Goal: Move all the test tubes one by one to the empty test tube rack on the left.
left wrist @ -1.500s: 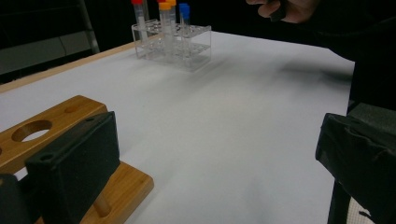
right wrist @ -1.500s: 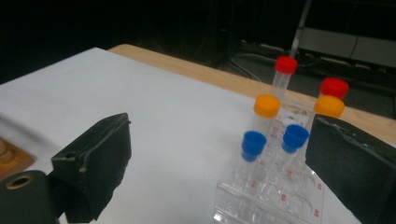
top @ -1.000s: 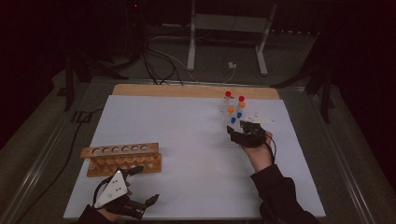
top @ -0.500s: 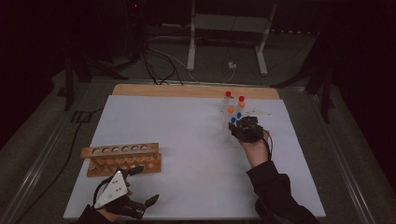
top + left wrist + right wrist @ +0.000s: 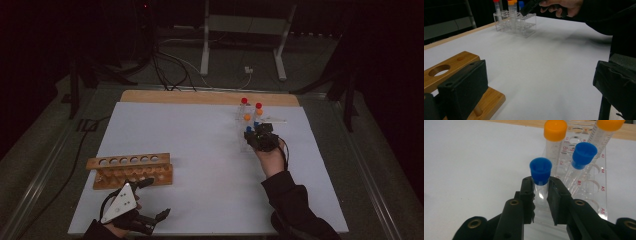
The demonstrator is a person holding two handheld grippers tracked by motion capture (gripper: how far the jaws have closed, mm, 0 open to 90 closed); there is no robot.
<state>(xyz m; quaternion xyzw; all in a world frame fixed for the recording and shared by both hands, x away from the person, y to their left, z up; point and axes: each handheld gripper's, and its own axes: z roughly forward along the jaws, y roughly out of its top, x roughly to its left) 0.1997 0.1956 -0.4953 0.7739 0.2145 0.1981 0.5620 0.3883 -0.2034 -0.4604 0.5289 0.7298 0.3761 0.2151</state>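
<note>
Your site reads as lab bench: clear tube rack (image 5: 250,131) with capped sample tubes (image 5: 540,176) on white table sheet (image 5: 200,150); wooden rack (image 5: 131,170) well left of it; cables (image 5: 170,65) on dark floor behind.

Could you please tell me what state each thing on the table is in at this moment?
Right claw: shut on the near blue-capped tube, jaws just closed.
Near blue-capped tube: capped, upright in the clear rack.
Clear rack: holds several capped tubes.
Wooden rack: holes empty.
Left claw: open, holding nothing.
</note>
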